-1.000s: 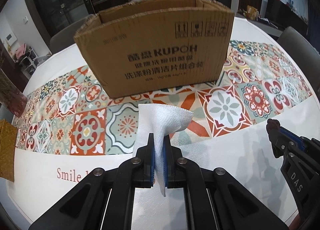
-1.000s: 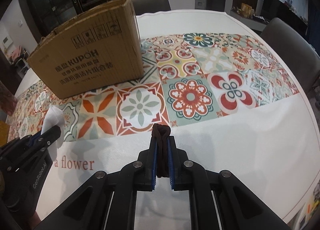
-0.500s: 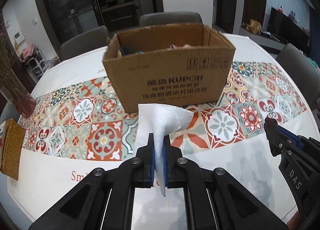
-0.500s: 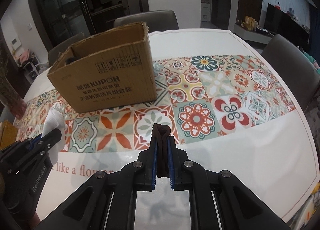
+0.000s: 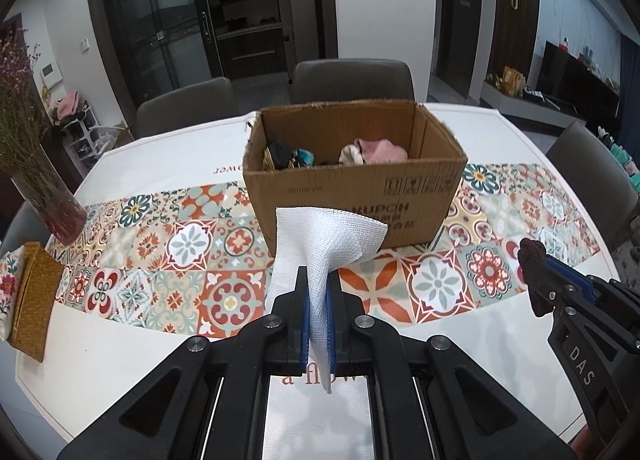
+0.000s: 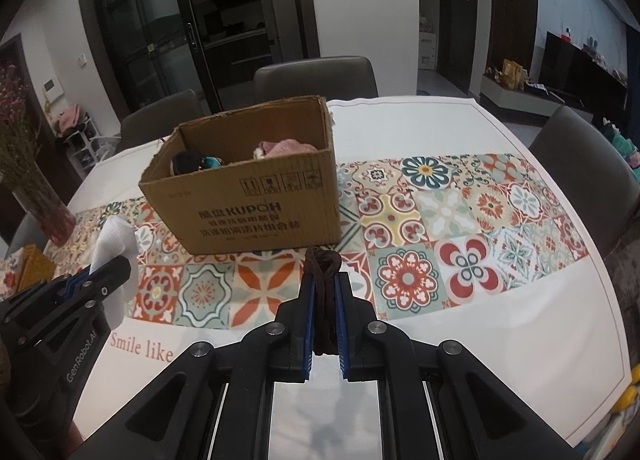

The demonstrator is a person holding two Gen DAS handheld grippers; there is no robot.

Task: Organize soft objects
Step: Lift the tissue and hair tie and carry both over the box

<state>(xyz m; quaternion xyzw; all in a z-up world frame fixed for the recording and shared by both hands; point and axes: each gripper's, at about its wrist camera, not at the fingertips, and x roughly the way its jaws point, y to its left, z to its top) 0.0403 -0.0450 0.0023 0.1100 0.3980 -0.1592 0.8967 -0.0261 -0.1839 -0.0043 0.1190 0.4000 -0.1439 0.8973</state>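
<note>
My left gripper (image 5: 318, 280) is shut on a white mesh cloth (image 5: 324, 244) and holds it up in front of the open cardboard box (image 5: 352, 196). My right gripper (image 6: 323, 280) is shut on a dark brown cloth (image 6: 322, 264), also raised, in front of the box's (image 6: 256, 212) right corner. The box holds several soft items, among them a pink one (image 5: 380, 150) and dark and teal ones (image 5: 286, 154). The right gripper with the brown cloth also shows in the left wrist view (image 5: 534, 272). The left gripper with the white cloth shows in the right wrist view (image 6: 106, 268).
The box stands on a patterned runner (image 5: 180, 244) on a white table (image 6: 420, 116). A vase of dried flowers (image 5: 48, 200) and a woven mat (image 5: 32, 300) sit at the left. Grey chairs (image 5: 352, 76) ring the table.
Both grippers have risen with their cloths still held. The view now looks down into the box, whose inside was hidden one second ago.
</note>
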